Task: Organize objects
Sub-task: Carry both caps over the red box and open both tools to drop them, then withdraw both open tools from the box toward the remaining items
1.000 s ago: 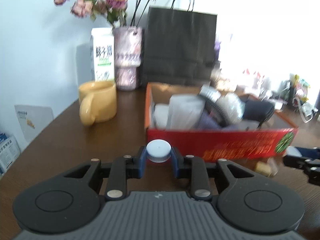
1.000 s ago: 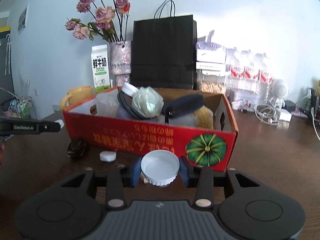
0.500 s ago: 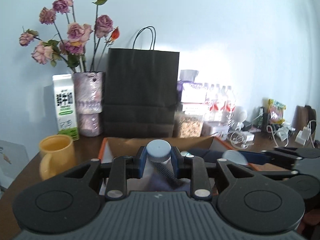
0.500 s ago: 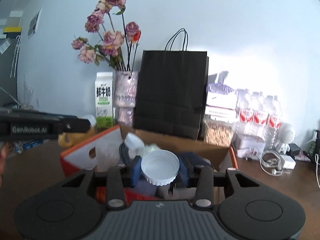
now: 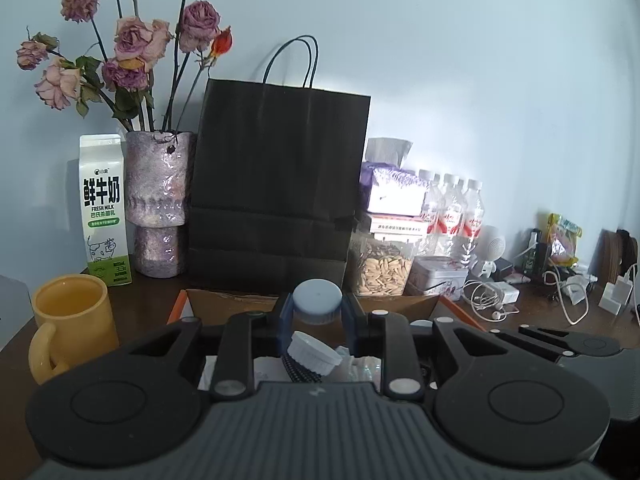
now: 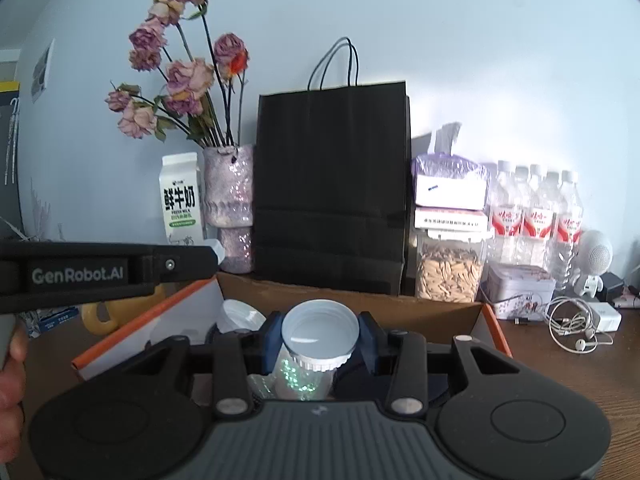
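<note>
My left gripper [image 5: 317,308] is shut on a small pale blue bottle cap [image 5: 317,300], held over the back part of an open cardboard box [image 5: 232,305] with orange-red outer sides. Below it in the box lies a bottle with a white ribbed cap [image 5: 314,354]. My right gripper [image 6: 319,336] is shut on a wider white lid [image 6: 319,330], hollow side towards the camera, also above the box [image 6: 420,307]. Under it a clear shimmering container [image 6: 298,378] shows. In the right wrist view, one of the left gripper's fingers [image 6: 176,266] reaches in from the left.
Behind the box stand a black paper bag [image 5: 276,184], a purple vase of dried roses [image 5: 160,200], a milk carton [image 5: 105,212], a seed jar [image 5: 380,272] and water bottles [image 5: 456,208]. A yellow mug [image 5: 70,316] sits left; cables [image 5: 492,300] lie right. A hand [image 6: 12,380] shows at the left edge.
Both grippers have risen and moved forward, from low in front of the box's red wall to above its open top. Each still holds its cap.
</note>
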Tool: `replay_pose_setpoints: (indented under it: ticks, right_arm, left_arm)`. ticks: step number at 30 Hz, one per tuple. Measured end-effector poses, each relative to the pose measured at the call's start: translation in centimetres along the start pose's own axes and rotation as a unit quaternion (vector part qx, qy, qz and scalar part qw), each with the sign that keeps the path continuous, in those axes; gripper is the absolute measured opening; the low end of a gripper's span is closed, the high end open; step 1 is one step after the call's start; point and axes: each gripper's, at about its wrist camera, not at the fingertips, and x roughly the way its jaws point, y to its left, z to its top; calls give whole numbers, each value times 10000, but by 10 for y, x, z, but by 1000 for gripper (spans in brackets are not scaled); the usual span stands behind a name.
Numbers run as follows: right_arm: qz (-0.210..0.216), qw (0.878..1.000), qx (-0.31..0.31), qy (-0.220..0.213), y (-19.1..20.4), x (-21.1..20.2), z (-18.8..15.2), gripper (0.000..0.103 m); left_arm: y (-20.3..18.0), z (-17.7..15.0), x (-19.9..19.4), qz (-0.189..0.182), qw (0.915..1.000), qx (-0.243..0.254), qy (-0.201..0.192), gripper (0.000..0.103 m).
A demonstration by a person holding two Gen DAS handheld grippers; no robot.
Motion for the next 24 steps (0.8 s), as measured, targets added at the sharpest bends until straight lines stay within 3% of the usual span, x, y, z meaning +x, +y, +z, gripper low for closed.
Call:
replay_pose_setpoints:
  ticks: [5, 7, 8, 9, 12, 24]
  right_arm:
    - [-45, 9999, 0, 163, -7, 6, -4, 39]
    - [-45, 9997, 3, 235, -8, 8, -6, 57]
    - [-60, 9997, 9, 225, -9, 8, -7, 78]
    - [-80, 9997, 2, 220, -8, 7, -7, 95]
    - [-106, 9997, -37, 220, -6, 6, -6, 103]
    - [-192, 9994, -49, 269, -6, 7, -7, 103]
  left_arm:
    - [4, -2, 9, 21, 10000, 45, 62, 31]
    - [8, -2, 9, 73, 10000, -13, 55, 61]
    - [10, -1, 9, 162, 9998, -59, 44, 86]
    - [11, -1, 8, 254, 9996, -80, 18, 103]
    - [15, 0, 7, 399, 9991, -105, -22, 103]
    - [14, -1, 7, 385, 9991, -139, 93, 103]
